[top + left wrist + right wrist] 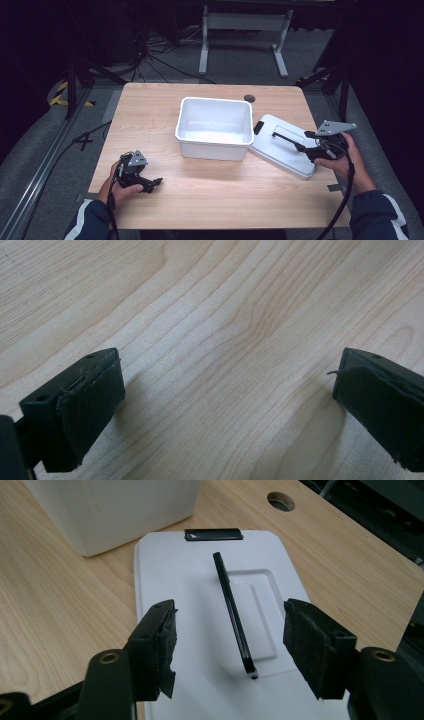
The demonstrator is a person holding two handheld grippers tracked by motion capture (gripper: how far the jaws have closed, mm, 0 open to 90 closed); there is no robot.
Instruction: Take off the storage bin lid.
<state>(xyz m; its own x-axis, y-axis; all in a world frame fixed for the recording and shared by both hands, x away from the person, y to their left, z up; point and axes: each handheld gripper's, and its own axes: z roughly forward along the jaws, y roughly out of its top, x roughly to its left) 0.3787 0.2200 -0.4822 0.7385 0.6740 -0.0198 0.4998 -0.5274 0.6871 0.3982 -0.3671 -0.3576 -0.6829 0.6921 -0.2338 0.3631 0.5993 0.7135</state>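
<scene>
white lid (200, 605): lies flat on the wood surface (150, 115), directly under and ahead of the right tongs (230, 650); far edge touching or just beside the white tub (215, 127). black handle (232, 615): stands upright on the lid, between the right jaws, untouched. right tongs: parted, gripping nothing. left tongs (225, 390): spread wide over bare surface, well apart from the tub.
</scene>
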